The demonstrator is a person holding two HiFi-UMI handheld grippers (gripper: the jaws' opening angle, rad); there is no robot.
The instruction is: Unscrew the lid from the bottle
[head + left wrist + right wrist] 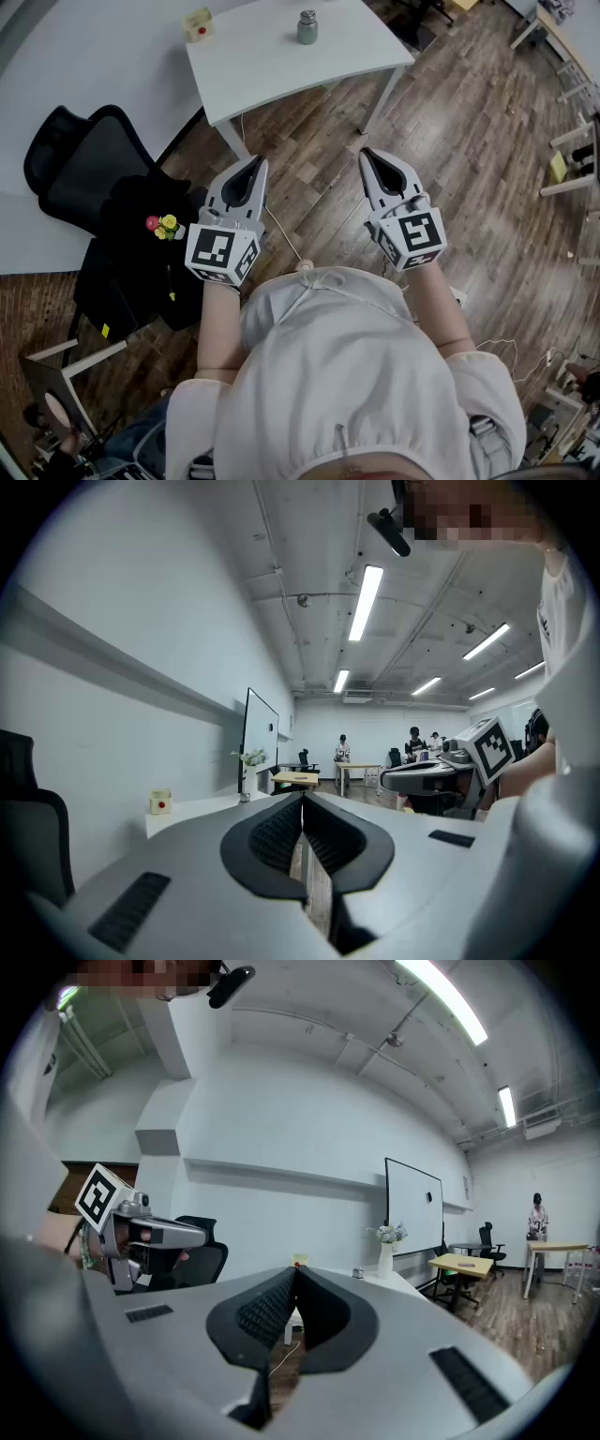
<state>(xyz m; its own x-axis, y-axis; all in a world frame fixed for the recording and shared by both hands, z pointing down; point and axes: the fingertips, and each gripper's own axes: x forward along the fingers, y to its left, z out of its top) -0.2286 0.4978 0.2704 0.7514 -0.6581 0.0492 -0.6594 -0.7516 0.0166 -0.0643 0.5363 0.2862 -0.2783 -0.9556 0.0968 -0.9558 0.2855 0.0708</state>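
Currently left tool (253,165) and right tool (369,156) are both closed and empty, well apart from the bottle (307,28), which stands upright on the counter (281,67). It looks small, rigid and likely slick. Best to clamp the body, then twist the lid (307,16).

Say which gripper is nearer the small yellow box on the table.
Left. The left gripper hangs below-right of the small yellow box in head view; right gripper farther right.

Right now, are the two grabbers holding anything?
Nothing is held: left gripper and right gripper are shut, empty. The small grey bottle stands on the white table.
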